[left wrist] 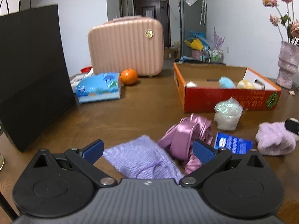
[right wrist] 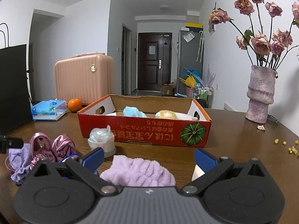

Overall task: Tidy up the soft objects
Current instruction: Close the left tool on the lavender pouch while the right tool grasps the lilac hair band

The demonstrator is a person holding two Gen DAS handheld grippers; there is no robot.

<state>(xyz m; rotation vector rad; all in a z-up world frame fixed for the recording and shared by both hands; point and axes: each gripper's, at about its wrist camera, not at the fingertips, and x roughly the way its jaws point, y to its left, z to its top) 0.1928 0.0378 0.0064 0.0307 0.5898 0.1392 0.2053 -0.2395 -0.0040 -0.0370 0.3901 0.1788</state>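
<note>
In the left wrist view my left gripper (left wrist: 148, 150) is open low over the brown table. A lavender knit cloth (left wrist: 142, 156) lies between its fingers, with a crumpled pink satin piece (left wrist: 186, 136) by the right finger. In the right wrist view my right gripper (right wrist: 149, 159) is open too. A fluffy lilac cloth (right wrist: 138, 171) lies between its blue pads (right wrist: 93, 157). The red cardboard box (right wrist: 143, 130) stands just beyond and holds a blue fluffy item (right wrist: 133, 112) and a yellow one (right wrist: 166, 114). The lilac cloth (left wrist: 272, 140) also shows at the far right of the left wrist view.
A plastic-wrapped white cup (right wrist: 101, 141) stands before the box and a blue packet (left wrist: 233, 144) lies near the satin. A black paper bag (left wrist: 31, 71) stands left. A pink suitcase (left wrist: 125, 46), an orange (left wrist: 129, 76) and a tissue pack (left wrist: 99, 87) sit behind. A vase of dried roses (right wrist: 260, 93) stands right.
</note>
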